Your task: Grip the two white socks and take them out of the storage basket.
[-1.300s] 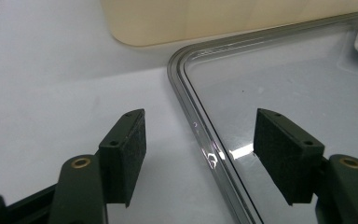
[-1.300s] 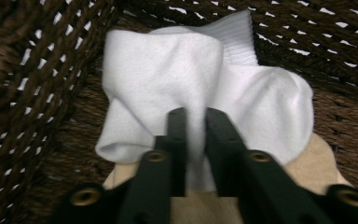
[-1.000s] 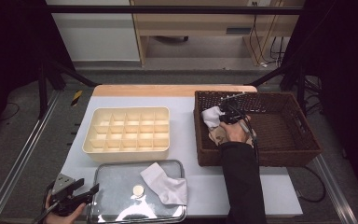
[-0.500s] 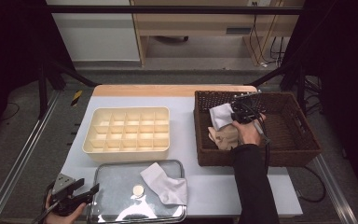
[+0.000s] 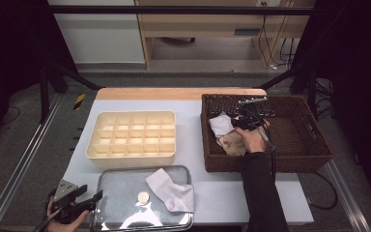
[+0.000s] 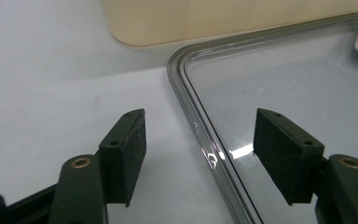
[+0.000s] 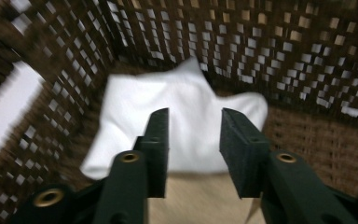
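right gripper point(image 7: 193, 140) jaws just opening over white sock point(image 7: 177, 126), basket point(image 5: 294, 145); left gripper point(image 6: 200, 158) apart, empty.

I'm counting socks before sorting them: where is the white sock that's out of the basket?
In the high view, the white sock lies at the table's near edge on the clear lid, beside its knob, in front of the cream divided tray.

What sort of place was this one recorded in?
Probably a lab recording bench: a white table fenced by metal frame rails, dark curtains at the sides, and cables on the floor behind.
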Demonstrator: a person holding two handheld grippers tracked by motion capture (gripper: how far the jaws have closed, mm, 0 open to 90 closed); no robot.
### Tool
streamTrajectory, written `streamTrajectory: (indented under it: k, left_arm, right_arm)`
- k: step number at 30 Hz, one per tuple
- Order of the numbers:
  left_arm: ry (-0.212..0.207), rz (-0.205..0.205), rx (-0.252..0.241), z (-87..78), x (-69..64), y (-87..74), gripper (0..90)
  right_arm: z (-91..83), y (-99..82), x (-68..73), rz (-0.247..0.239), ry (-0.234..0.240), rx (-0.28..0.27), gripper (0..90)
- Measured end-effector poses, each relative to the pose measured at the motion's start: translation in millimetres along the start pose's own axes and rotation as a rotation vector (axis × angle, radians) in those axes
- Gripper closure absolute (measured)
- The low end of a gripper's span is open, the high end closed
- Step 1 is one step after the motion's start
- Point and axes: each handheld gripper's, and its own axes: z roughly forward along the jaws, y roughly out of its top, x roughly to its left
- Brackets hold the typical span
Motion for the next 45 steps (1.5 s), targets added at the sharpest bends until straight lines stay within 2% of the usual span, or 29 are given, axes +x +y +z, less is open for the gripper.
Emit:
streamTrajectory:
  k: [2, 5, 6, 7, 10, 12, 14, 16, 19, 22, 27, 28, 30, 31, 32, 34, 36, 39, 42, 43, 44, 45]
  left_arm:
    - [0.000, 0.001, -0.001, -0.1, -0.1, 0.0, 34.2]
    - [0.000, 0.001, -0.001, -0.1, -0.1, -0.1, 34.2]
    - [0.000, 0.001, -0.001, -0.1, -0.1, -0.1, 34.2]
    - [0.000, 0.001, -0.001, -0.1, -0.1, -0.1, 34.2]
    - [-0.002, 0.001, -0.002, -0.1, 0.0, -0.2, 34.2]
    - [-0.003, 0.002, -0.003, -0.3, -0.1, -0.2, 34.2]
    - [-0.003, 0.002, -0.002, -0.4, 0.0, -0.2, 34.2]
    - [-0.002, 0.000, -0.001, -0.1, 0.2, -0.2, 34.2]
    - [-0.002, 0.001, 0.000, 0.0, 0.1, -0.2, 34.2]
    - [-0.001, 0.001, 0.000, 0.0, 0.0, -0.2, 34.2]
    - [-0.002, 0.001, -0.001, -0.1, 0.0, -0.3, 34.2]
    - [-0.002, 0.001, -0.001, -0.1, 0.1, -0.3, 34.2]
    - [-0.003, 0.002, 0.001, 0.1, 0.3, -0.2, 34.2]
    - [-0.003, 0.002, 0.001, 0.1, 0.3, -0.2, 34.3]
    - [-0.004, 0.000, 0.000, 0.1, 0.2, -0.3, 34.3]
    - [-0.003, 0.001, -0.001, -0.1, 0.1, -0.3, 34.3]
    - [-0.003, 0.002, -0.001, -0.1, 0.0, -0.3, 34.4]
    - [-0.003, 0.000, -0.001, 0.0, 0.1, -0.3, 34.4]
    - [-0.003, 0.000, -0.001, 0.0, 0.2, -0.3, 34.4]
    - [-0.003, 0.000, -0.001, 0.0, 0.2, -0.3, 34.4]
    - [-0.003, -0.001, -0.001, 0.0, 0.2, -0.3, 34.4]
    - [-0.003, -0.001, -0.001, 0.0, 0.3, -0.2, 34.4]
  right_arm:
    - [-3.0, 4.0, 4.3, 0.002, 0.003, -0.037, 57.0]
    - [-3.3, 8.9, 8.4, -0.001, 0.009, -0.041, 52.0]
    - [-1.7, 14.6, 13.8, -0.023, 0.000, -0.054, 48.7]
    - [-1.7, 14.6, 13.8, -0.023, 0.000, -0.054, 48.7]
    - [6.3, 22.2, 24.3, -0.042, 0.002, -0.059, 42.7]
    - [13.0, 21.6, 26.6, -0.033, 0.009, -0.060, 40.3]
    - [17.3, 20.3, 26.7, -0.030, 0.014, -0.054, 38.3]
    - [29.6, 14.4, 25.1, -0.022, 0.010, -0.010, 34.5]
    - [35.2, 9.8, 22.7, -0.018, 0.000, -0.002, 32.4]
    - [41.9, 4.9, 17.8, -0.003, 0.002, 0.035, 31.4]
    - [48.2, 2.5, 19.0, -0.030, -0.001, 0.087, 39.0]
    - [51.3, 1.4, 18.8, -0.033, 0.000, 0.118, 47.1]
    - [51.7, 1.3, 17.7, -0.034, -0.003, 0.128, 57.5]
    - [51.7, 1.3, 17.7, -0.034, -0.003, 0.128, 57.5]
    - [49.5, 2.0, 16.7, -0.026, -0.007, 0.134, 69.2]
    - [47.7, 2.3, 15.4, -0.017, -0.016, 0.149, 80.2]
    - [44.9, 3.2, 14.0, -0.006, -0.023, 0.154, 86.6]
    - [41.3, 4.3, 13.5, -0.001, -0.021, 0.147, 87.6]
    - [32.3, 7.1, 12.7, 0.010, -0.021, 0.101, 87.9]
    - [32.3, 7.1, 12.7, 0.010, -0.021, 0.101, 87.9]
    - [24.4, 9.5, 12.1, 0.012, -0.016, 0.060, 87.9]
    - [21.2, 10.3, 12.1, 0.012, -0.011, 0.047, 87.9]
